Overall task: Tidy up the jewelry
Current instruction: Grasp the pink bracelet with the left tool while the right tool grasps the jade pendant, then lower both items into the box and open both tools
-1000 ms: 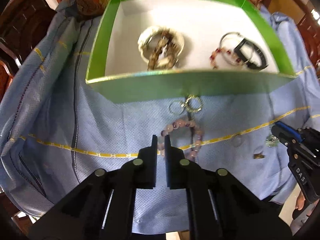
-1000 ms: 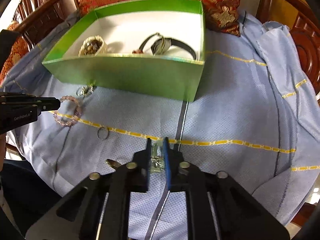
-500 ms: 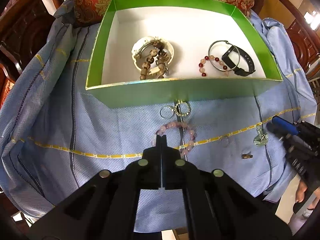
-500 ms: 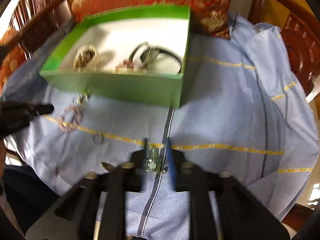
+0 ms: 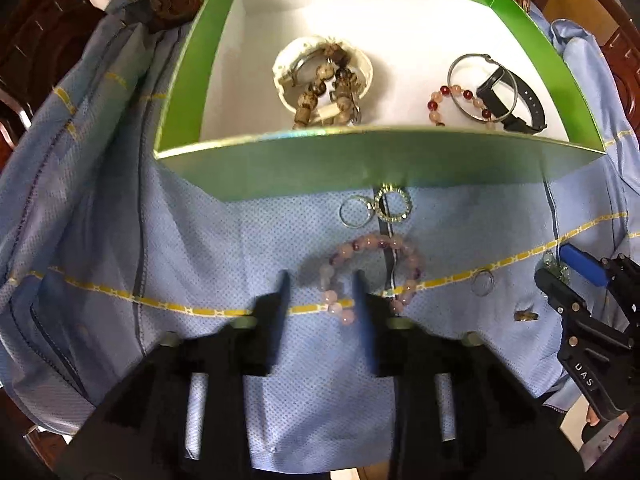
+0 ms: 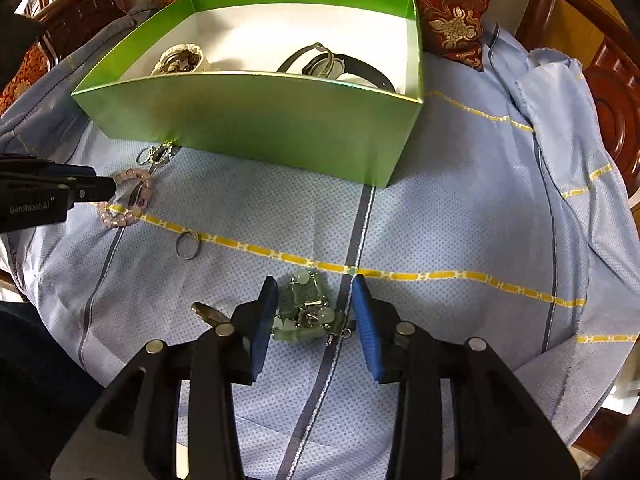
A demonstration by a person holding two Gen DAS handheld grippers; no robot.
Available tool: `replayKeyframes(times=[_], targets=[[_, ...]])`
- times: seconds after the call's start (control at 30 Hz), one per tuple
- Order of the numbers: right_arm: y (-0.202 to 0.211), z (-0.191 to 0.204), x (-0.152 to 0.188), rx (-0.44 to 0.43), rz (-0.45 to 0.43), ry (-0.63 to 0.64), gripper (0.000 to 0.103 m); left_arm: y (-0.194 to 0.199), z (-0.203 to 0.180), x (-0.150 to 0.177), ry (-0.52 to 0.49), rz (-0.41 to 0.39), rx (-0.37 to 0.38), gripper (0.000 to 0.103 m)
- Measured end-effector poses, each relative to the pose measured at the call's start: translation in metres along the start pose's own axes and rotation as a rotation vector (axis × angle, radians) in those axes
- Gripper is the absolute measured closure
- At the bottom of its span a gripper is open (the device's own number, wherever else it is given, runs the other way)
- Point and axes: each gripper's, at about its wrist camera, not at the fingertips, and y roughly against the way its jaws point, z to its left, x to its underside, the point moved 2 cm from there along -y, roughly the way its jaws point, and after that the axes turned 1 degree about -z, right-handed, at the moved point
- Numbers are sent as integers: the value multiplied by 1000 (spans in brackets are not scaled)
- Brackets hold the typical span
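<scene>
Green box (image 6: 256, 120), dotted pale-blue cloth (image 6: 440, 208)

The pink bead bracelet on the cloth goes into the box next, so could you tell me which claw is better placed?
Left. The left claw straddles the pink bead bracelet, jaws opening; the right claw sits around the green bead piece.

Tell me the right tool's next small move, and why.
Probably close the right tool on the green bead piece. Its fingers stand apart on either side of that piece, which lies on the cloth outside the green box.
</scene>
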Motion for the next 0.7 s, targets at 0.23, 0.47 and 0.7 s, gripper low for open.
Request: replayKeyframes(times=[0.23,0.47,0.7], targets=[[6,6,3,-68,-14,-14,87,3,0,0,-17,-22,-23,95],[58,4,-14,-144,-126,-34,87,74,12,-7,0,-199,108,95],[100,0,-72,-171,-271,-25,87,121,3,-62,24,-334,147,95]])
